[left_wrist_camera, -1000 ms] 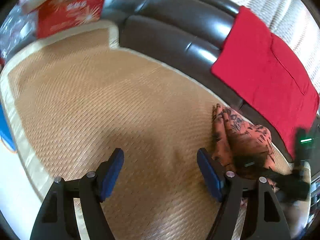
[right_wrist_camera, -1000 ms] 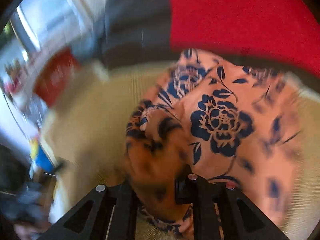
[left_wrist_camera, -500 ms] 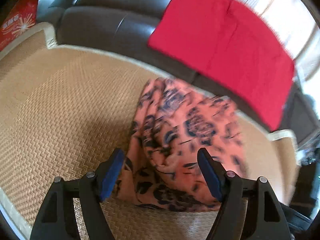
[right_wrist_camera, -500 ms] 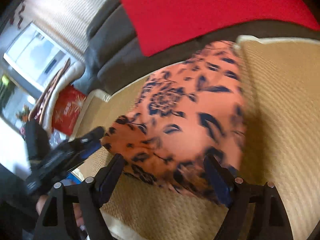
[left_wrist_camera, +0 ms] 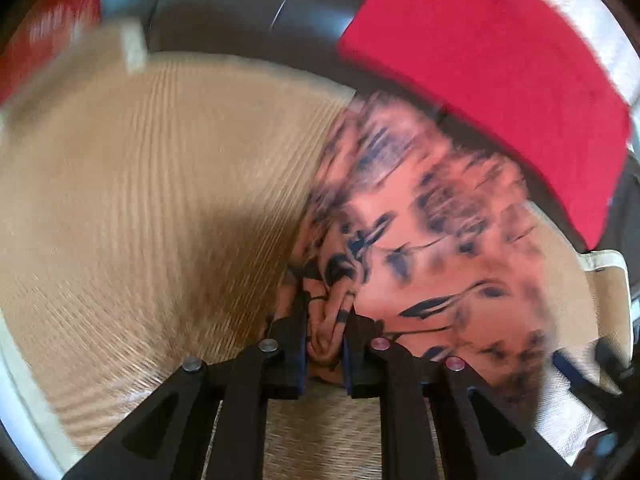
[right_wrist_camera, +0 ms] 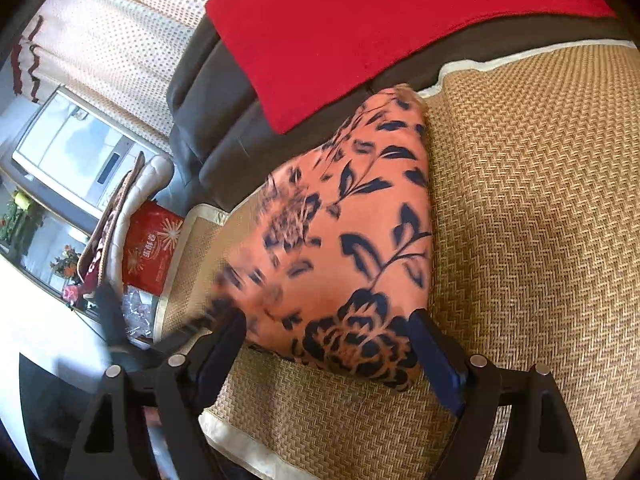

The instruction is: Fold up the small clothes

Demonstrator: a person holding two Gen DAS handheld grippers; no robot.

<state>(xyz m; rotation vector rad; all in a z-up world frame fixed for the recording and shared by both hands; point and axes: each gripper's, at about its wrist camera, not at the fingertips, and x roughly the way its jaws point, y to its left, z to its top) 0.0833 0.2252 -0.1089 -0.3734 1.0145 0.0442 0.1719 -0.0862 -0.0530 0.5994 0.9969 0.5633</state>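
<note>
The left claw [left_wrist_camera: 325,344] has just closed on a bunched edge of the orange flowered garment [left_wrist_camera: 440,248]. The right claw [right_wrist_camera: 328,354] stands wide, the garment's corner between its fingers, untouched, on the woven mat [right_wrist_camera: 540,208].

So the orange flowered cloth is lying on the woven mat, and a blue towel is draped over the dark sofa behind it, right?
Not quite: the towel draped over the dark sofa is red, not blue, as the right wrist view shows clearly. The orange flowered cloth does lie on the woven mat in front of it.

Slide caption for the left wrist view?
Left claw pinches orange floral fabric garment on tan woven mat.
</note>
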